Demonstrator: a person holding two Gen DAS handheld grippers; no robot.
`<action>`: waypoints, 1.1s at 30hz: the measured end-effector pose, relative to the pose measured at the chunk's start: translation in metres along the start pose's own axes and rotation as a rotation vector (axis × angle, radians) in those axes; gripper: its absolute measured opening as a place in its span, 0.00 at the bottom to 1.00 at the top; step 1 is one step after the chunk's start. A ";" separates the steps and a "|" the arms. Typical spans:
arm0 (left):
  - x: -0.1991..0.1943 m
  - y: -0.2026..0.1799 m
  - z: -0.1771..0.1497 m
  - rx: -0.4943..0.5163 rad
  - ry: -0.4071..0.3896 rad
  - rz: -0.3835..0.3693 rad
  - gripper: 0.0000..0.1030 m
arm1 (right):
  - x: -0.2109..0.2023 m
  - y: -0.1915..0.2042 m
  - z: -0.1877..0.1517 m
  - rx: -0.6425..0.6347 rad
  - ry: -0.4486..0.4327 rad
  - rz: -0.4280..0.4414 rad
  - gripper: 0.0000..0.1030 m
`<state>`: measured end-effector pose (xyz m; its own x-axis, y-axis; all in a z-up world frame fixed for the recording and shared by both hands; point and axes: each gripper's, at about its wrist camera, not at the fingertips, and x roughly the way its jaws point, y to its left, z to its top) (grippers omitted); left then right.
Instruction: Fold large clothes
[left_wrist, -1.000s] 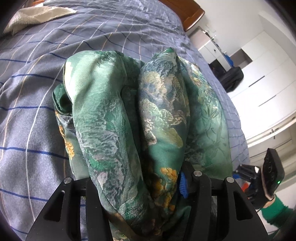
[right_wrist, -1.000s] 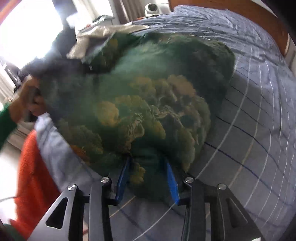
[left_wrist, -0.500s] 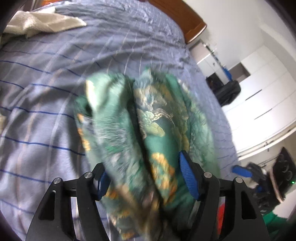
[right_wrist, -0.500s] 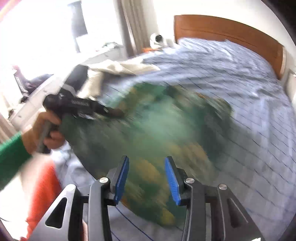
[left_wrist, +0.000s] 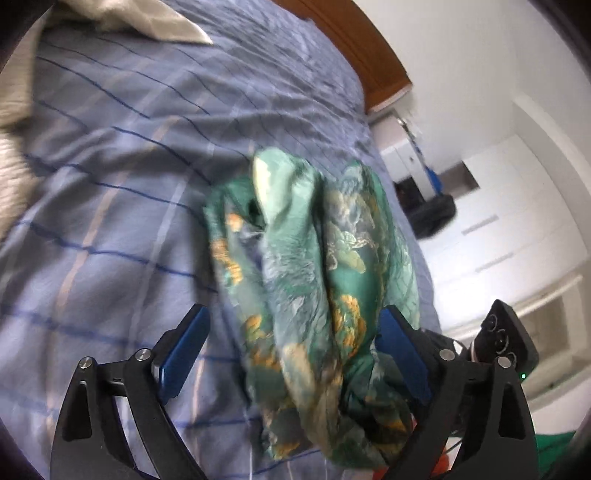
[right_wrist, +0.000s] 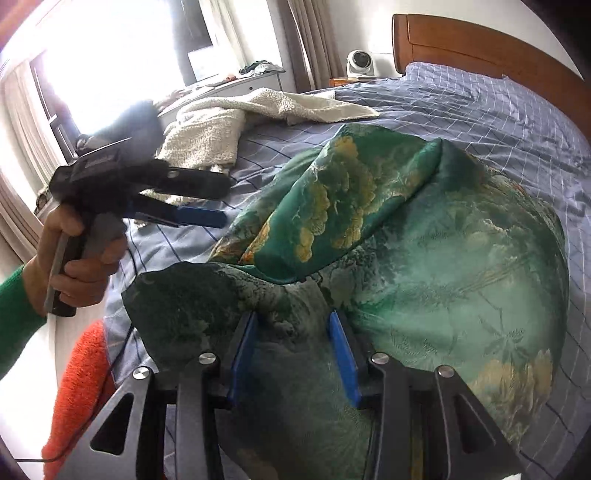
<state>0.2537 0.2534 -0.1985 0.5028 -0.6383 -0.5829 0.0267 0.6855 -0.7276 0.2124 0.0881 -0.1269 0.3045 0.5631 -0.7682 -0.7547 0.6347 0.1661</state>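
Observation:
A green silky garment with gold print (left_wrist: 314, 280) lies bunched on the blue checked bed (left_wrist: 110, 184); it also fills the right wrist view (right_wrist: 424, 258). My left gripper (left_wrist: 291, 332) is open, its blue pads wide apart either side of the cloth, above the bed; it shows in the right wrist view (right_wrist: 207, 203), held in a hand, clear of the garment. My right gripper (right_wrist: 293, 332) has its jaws partly apart with a fold of the garment lying between the blue pads; a firm pinch is not visible.
A cream fleece blanket (right_wrist: 229, 122) lies at the bed's far side, also in the left wrist view (left_wrist: 147, 14). Wooden headboard (right_wrist: 480, 48), a bedside table with a fan (right_wrist: 360, 62), white wardrobes (left_wrist: 517, 221), and orange cloth (right_wrist: 81, 387) below the bed edge.
My left gripper has opened, let go of the garment and pulled back. The garment has dropped onto the bed. My right gripper has drawn back too.

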 end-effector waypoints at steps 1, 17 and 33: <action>0.009 0.001 0.003 0.008 0.024 -0.014 0.92 | 0.001 0.003 0.000 -0.011 0.002 -0.012 0.41; 0.096 -0.006 0.042 0.067 0.247 -0.016 1.00 | 0.003 0.005 -0.004 -0.004 -0.015 -0.033 0.41; 0.108 -0.017 0.035 0.080 0.239 0.079 1.00 | -0.099 -0.077 -0.034 0.286 -0.129 -0.069 0.73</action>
<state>0.3375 0.1852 -0.2369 0.2882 -0.6396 -0.7127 0.0683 0.7561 -0.6509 0.2206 -0.0340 -0.0850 0.4344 0.5642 -0.7021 -0.5415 0.7865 0.2970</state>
